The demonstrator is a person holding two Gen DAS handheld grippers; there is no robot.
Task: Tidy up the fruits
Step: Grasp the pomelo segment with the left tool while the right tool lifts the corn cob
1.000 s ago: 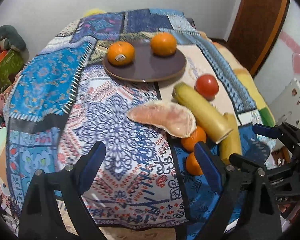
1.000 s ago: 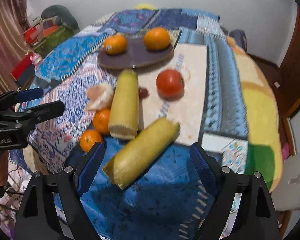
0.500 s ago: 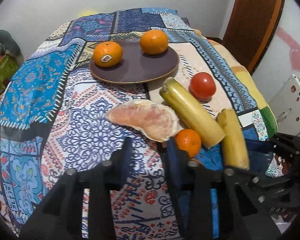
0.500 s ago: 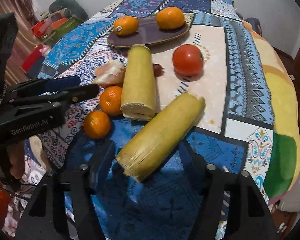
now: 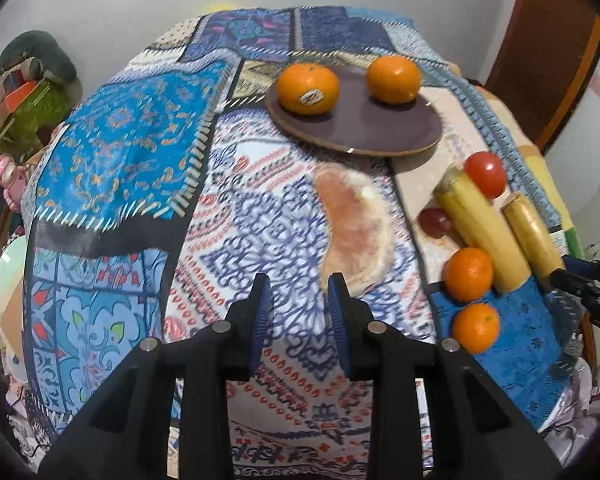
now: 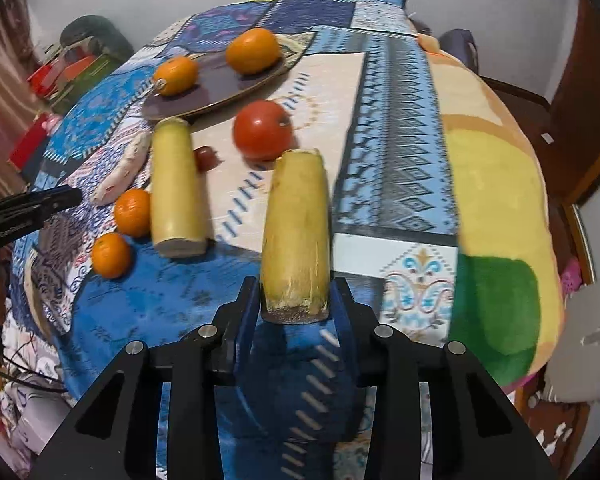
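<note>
The near yellow sugarcane piece point(image 6: 296, 232) lies on the patterned tablecloth point(image 6: 396, 128), its cut end between the right gripper point(image 6: 294, 308)'s closing fingers, which pinch it. The left gripper point(image 5: 299, 312), pressed nearly together on nothing, hovers beside the pomelo segment point(image 5: 356, 224).

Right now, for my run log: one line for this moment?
left gripper: shut, empty | right gripper: closing on yellow stalk | plate: two oranges
</note>
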